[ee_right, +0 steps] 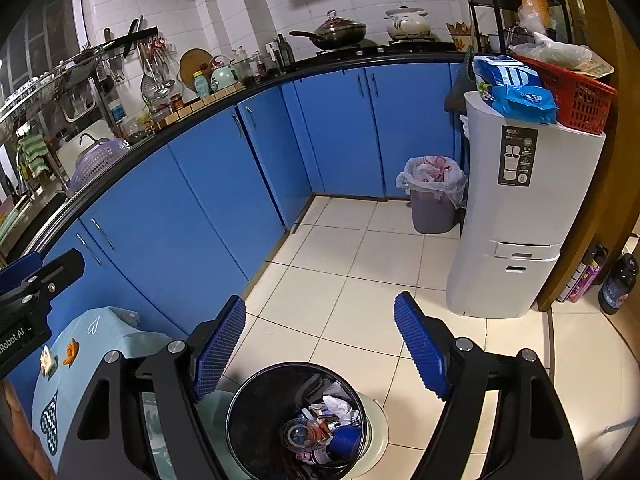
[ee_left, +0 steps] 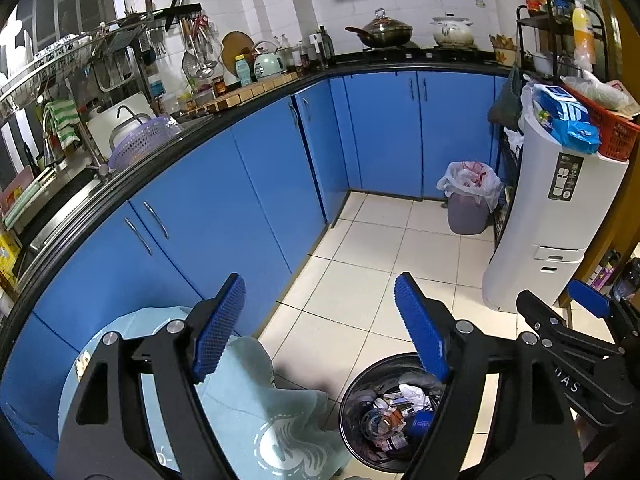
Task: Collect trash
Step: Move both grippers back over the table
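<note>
Mostly done, going by the frames: round black trash bin (ee_right: 296, 420), bottom centre of the right wrist view, already holds crumpled white paper, a clear round lid, a blue cup-like item and mixed wrappers. Same bin sits bottom centre-right in the left wrist view, partly behind a finger. Left to collect: small orange scrap (ee_right: 71, 352) and pale crumpled scrap (ee_right: 47, 362), both lying on the light-blue cloth-covered tabletop (ee_right: 104, 332) at lower left of the right wrist view. Floor tiles look clear of litter. Second lilac bin with white plastic liner (ee_right: 434, 196) stands far back, not involved as far as I can tell.

Left tongs (ee_left: 320, 330): wide open, nothing between the blue ribbed pads, hovering over the tabletop edge and bin rim, touching neither as far as seen. Right tongs (ee_right: 320, 346): also wide open, empty, hanging above the bin mouth, no contact visible.
</note>
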`<state>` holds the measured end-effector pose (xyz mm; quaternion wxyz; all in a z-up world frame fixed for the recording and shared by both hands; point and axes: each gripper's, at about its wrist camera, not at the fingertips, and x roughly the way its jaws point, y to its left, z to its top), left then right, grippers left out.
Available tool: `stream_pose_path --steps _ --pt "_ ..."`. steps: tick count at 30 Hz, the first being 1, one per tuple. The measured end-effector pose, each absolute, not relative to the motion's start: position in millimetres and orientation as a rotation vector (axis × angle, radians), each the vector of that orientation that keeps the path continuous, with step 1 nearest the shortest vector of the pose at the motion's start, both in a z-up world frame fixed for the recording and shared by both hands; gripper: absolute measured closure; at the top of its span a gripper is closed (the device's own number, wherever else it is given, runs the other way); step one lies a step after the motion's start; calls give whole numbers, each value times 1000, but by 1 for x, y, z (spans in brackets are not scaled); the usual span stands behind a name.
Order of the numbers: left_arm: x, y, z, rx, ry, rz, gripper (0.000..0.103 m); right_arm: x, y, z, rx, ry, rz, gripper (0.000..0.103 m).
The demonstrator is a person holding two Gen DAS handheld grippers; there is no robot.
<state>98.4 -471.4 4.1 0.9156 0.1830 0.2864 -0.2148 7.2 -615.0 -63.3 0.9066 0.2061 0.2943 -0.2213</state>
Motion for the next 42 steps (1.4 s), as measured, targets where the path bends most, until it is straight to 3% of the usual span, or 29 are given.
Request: stream_pose_path --steps 26,42 --pt "109 -428 9 320 601 -416 26 26 -576 -52 361 616 -405 28" --pt "137 -347 13 197 629 -343 26 61 -508 -38 252 636 -331 28"
